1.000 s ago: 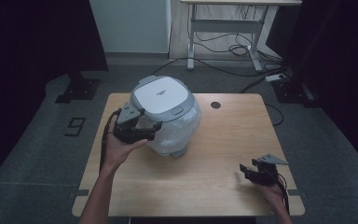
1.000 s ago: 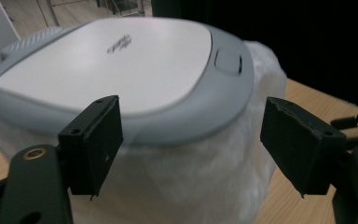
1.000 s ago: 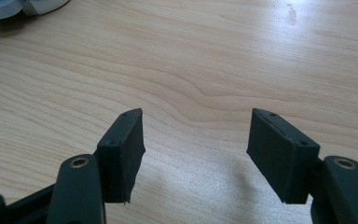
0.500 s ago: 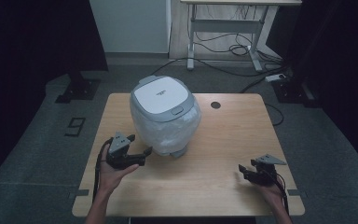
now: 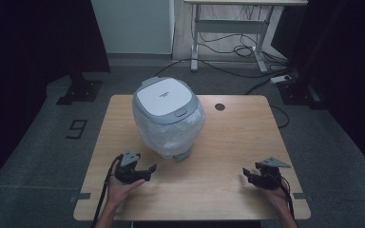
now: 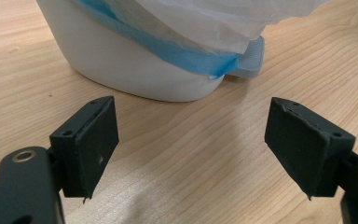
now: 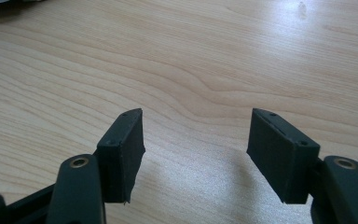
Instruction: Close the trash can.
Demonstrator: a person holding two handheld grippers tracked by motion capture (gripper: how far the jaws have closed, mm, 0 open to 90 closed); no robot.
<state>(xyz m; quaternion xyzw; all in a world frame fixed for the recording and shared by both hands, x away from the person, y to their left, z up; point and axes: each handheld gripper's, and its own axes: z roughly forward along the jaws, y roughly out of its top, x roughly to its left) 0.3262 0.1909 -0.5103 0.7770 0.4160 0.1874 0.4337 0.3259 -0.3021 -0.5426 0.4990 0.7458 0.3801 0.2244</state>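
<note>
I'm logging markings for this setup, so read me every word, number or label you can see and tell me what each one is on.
"9": a dark number on the grey floor, left of the table.
Small dark print in the middle of the bin's white lid: too small to read.
Nothing else legible.

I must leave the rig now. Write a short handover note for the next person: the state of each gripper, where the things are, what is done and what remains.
Left gripper: open, empty, low over the table, near the front of the bin.
Right gripper: open, empty, at the table's front right, apart from everything.
Bin: white, lid shut, upright at the middle of the table. A white plastic liner bag hangs over its outside, with a blue edge above the base.
Done: nothing is held; the lid is closed.
Left: probably the bag or lid; I cannot tell which step is next.
</note>
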